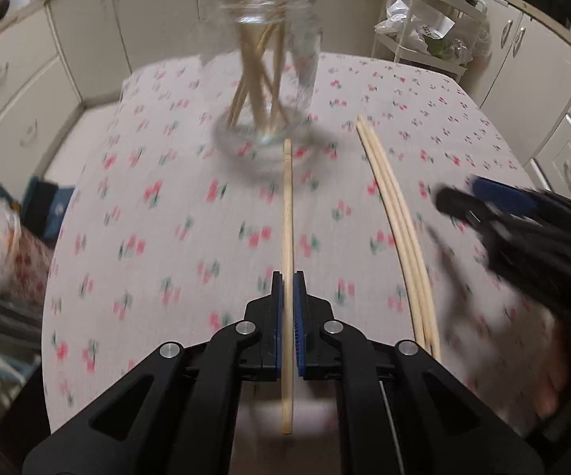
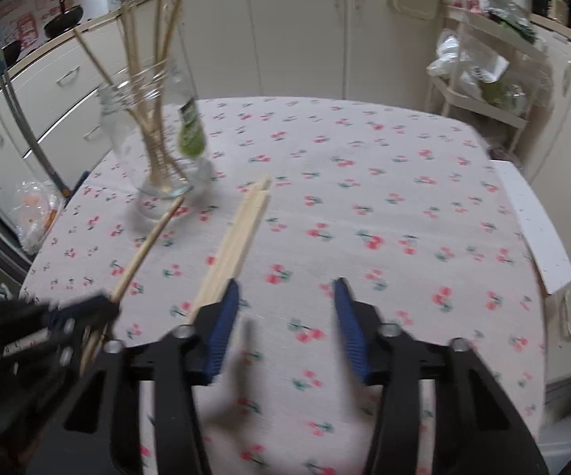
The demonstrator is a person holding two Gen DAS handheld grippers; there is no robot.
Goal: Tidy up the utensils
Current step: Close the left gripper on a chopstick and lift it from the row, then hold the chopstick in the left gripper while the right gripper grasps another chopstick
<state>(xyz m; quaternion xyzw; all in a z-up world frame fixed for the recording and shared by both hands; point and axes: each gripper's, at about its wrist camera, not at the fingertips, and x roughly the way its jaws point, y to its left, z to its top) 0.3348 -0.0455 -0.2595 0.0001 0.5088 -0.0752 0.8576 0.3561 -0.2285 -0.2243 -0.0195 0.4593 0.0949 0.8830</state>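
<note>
Table [image 1: 158, 206] under a cherry-print cloth fills both views. Glass jar [image 1: 263, 63] at upper centre of the left wrist view, blurred, wooden chopsticks [image 1: 253, 75] standing inside. Left gripper [image 1: 287, 301] at lower centre, pads clamped on a single chopstick [image 1: 287, 206] whose far end lies near the jar's base. Right gripper [image 2: 286, 297] at lower centre of its view, pads apart, nothing between them. Loose chopstick bundle [image 2: 238, 237] lies on the cloth just left of it.

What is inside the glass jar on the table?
The glass jar holds several wooden chopsticks, leaning and sticking out above its rim. Blur hides their exact count.
</note>
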